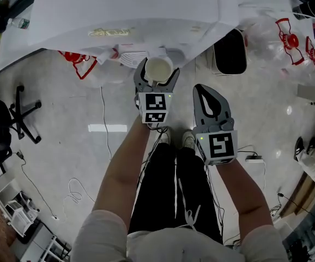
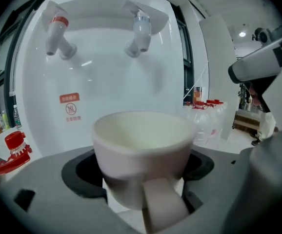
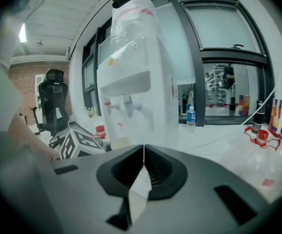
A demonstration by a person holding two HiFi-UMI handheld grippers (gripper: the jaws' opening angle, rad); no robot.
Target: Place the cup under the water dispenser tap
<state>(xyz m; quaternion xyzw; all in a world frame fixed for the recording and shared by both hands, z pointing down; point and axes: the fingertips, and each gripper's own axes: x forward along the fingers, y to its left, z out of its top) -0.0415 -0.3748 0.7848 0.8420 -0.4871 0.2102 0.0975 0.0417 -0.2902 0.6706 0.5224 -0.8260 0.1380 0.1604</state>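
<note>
Cup (image 2: 142, 150), one only, is clamped by its body between the left gripper (image 1: 157, 72) jaws, handle toward the camera. Probably ceramic: stiff, smooth, breakable, so a body hold suits. Right gripper (image 3: 144, 152) jaws are closed and empty. Beyond stands one water dispenser (image 2: 107, 82) with two taps (image 2: 138, 33); the cup is not yet under either.

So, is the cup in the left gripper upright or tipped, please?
Upright. The cup, clamped in the left gripper, has its rim level and its mouth facing up; the head view looks down into it.
</note>
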